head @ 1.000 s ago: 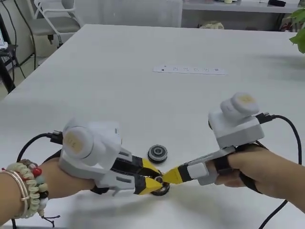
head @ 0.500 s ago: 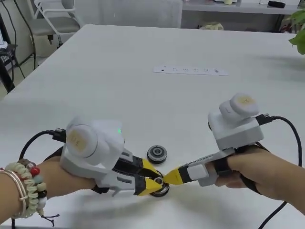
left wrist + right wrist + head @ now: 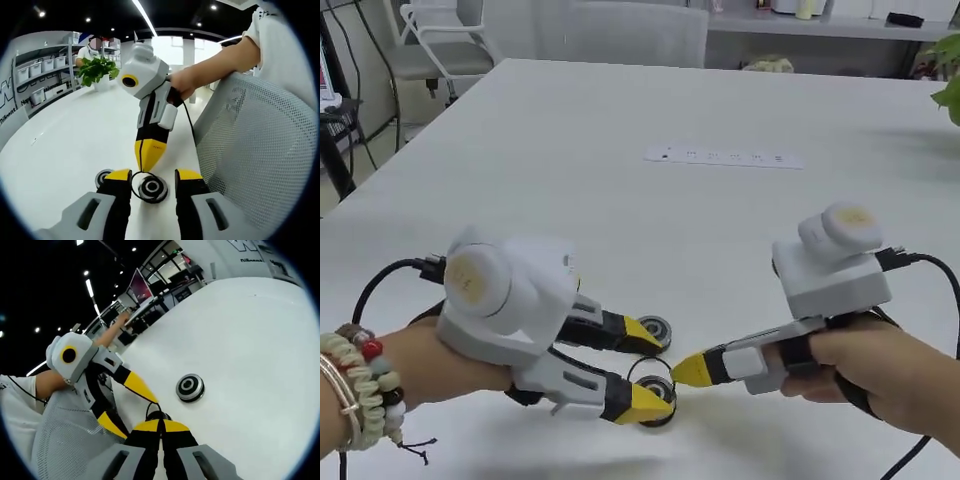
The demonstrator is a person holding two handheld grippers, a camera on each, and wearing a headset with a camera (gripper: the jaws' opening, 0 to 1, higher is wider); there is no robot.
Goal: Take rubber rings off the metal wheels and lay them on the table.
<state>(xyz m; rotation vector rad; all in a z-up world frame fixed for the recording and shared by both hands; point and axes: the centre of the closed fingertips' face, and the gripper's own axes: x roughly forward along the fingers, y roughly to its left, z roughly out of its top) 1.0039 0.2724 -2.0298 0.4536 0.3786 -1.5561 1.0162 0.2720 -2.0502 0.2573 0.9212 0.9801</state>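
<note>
The left gripper [image 3: 651, 368] is held open, with its jaws set on either side of a metal wheel [image 3: 657, 391] on the bench [image 3: 620, 200]. The right gripper [image 3: 682, 371] is closed on the rubber ring [image 3: 133, 181], which is drawn out beside that wheel. A second wheel [image 3: 657, 327] is lying just beyond the left gripper's far jaw.

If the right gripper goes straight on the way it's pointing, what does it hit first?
Most likely the metal wheel just past its tip, between the jaws of the open left gripper; the right gripper is shut on that wheel's rubber ring.
</note>
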